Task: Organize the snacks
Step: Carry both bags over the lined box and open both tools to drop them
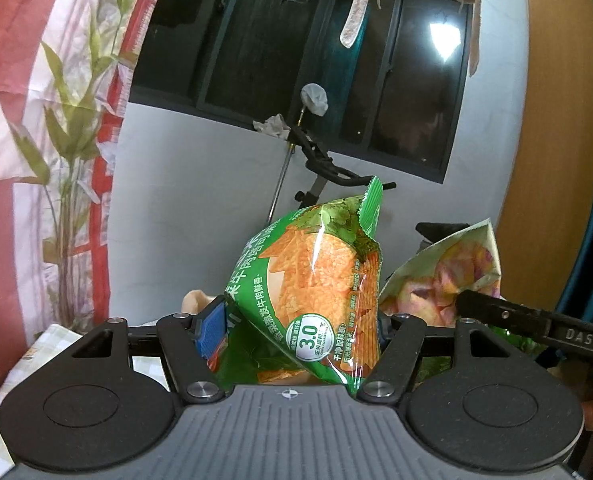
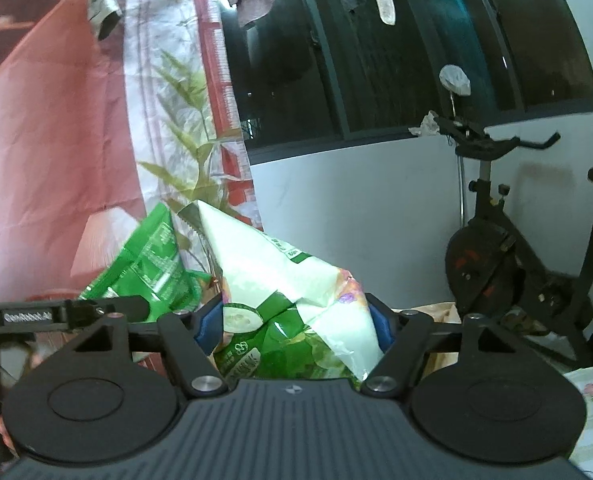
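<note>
A: How will these snack bags handle?

B: Light and puffed with air, I'd judge — crinkly film, slippery, and the chips inside would crush under a hard squeeze. The left gripper [image 1: 292,328] is clamped on the green chip bag [image 1: 316,280] across its lower body, and the bag stands tilted up out of the jaws, its torn-looking top corner highest.

A: And the other one?

B: The right gripper [image 2: 294,328] grips the white and green snack bag [image 2: 296,300] the same way, low on the body. Its blue pads [image 2: 204,326] press into the film, which buckles between them.

A: Better hold anywhere?

B: The flat sealed edge at the top would be firmer and spare the contents — my judgement only.

A: Where are the bags?

B: Both are held up in the air, side by side and close, clear of any desk. Each shows in the other camera.

A: Looks?

B: The green one is glossy, printed with orange ridged chips and a round "3.0" badge. The white one shows cucumber slices on this side, pink and purple chips on the other.
</note>
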